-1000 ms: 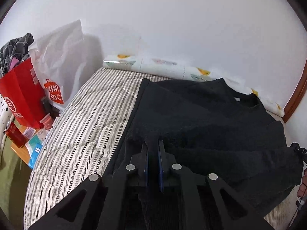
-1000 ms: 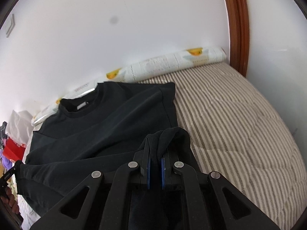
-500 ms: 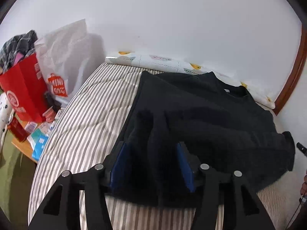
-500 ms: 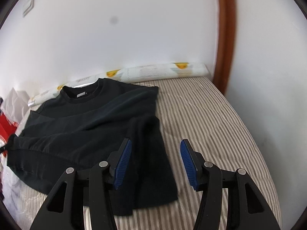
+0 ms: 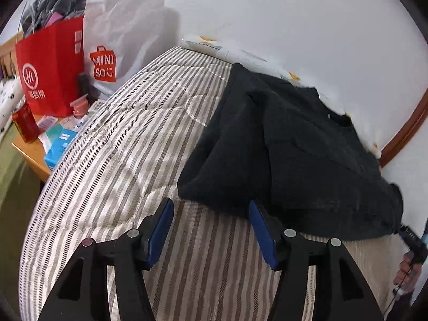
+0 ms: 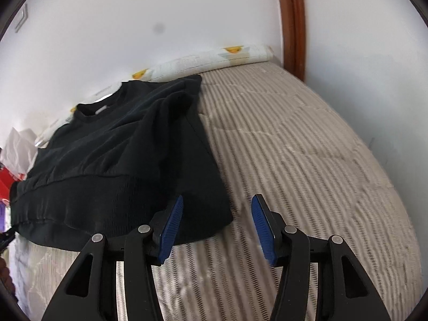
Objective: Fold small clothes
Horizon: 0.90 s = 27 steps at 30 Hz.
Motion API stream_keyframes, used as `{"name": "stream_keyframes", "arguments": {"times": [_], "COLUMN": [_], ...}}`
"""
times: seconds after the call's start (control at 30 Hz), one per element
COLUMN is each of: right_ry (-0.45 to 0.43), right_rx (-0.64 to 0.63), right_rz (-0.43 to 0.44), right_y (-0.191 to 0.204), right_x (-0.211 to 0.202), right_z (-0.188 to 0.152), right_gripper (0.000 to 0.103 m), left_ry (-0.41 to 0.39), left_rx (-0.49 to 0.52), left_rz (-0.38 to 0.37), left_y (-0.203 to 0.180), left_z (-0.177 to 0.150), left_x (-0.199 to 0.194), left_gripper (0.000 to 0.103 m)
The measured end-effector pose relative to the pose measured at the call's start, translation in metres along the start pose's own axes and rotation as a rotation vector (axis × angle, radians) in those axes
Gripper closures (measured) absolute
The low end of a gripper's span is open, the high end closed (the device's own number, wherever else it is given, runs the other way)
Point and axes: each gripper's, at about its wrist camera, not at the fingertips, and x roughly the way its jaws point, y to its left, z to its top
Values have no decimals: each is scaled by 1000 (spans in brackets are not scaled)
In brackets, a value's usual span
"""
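Observation:
A black sweatshirt (image 5: 289, 155) lies on the striped mattress (image 5: 128, 160), sleeves folded in over its body, collar toward the wall. It also shows in the right wrist view (image 6: 120, 160). My left gripper (image 5: 211, 208) is open and empty, just in front of the sweatshirt's near left corner. My right gripper (image 6: 218, 206) is open and empty, by the sweatshirt's near right corner, its left pad over the hem edge.
A rolled printed sheet (image 6: 214, 58) lies along the wall behind the mattress. A red paper bag (image 5: 50, 67) and a white shopping bag (image 5: 123, 34) stand left of the bed, above a small cluttered table (image 5: 40, 144). A wooden door frame (image 6: 291, 21) rises at right.
Both grippers were shut on sweatshirt fabric, then opened and let it go. Both have since drawn back from the garment, which now lies flat on the mattress.

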Motion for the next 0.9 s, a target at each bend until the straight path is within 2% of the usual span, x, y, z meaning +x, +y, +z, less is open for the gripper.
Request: {"name": "stream_keyframes", "arguments": {"times": [0.07, 0.17, 0.37, 0.43, 0.5, 0.53, 0.57, 0.6, 0.67, 0.9], "right_ry": [16, 36, 40, 47, 51, 56, 56, 56, 43, 9], "right_rx": [14, 36, 7, 20, 21, 21, 29, 29, 17, 1], "right_rz": [19, 48, 31, 44, 83, 123, 135, 135, 141, 147], "right_y": [1, 3, 17, 15, 13, 13, 12, 13, 15, 17], "right_x": [7, 18, 31, 33, 34, 34, 33, 33, 29, 3], "right_z": [3, 7, 11, 13, 14, 14, 13, 12, 11, 5], "right_gripper": [50, 50, 50, 50, 55, 69, 74, 74, 82, 85], "left_ry": [10, 18, -9, -17, -19, -19, -20, -23, -39, -55], "left_rx": [-14, -18, -10, 11, 29, 35, 43, 49, 66, 69], "left_rz": [-29, -27, -12, 7, 14, 7, 5, 5, 14, -14], "left_y": [1, 0, -5, -10, -13, -15, -18, -18, -22, -20], "left_z": [7, 11, 19, 20, 21, 21, 20, 20, 19, 13], "left_x": [7, 17, 25, 28, 28, 29, 28, 27, 22, -6], "left_gripper": [47, 47, 47, 53, 64, 68, 74, 81, 85, 87]}}
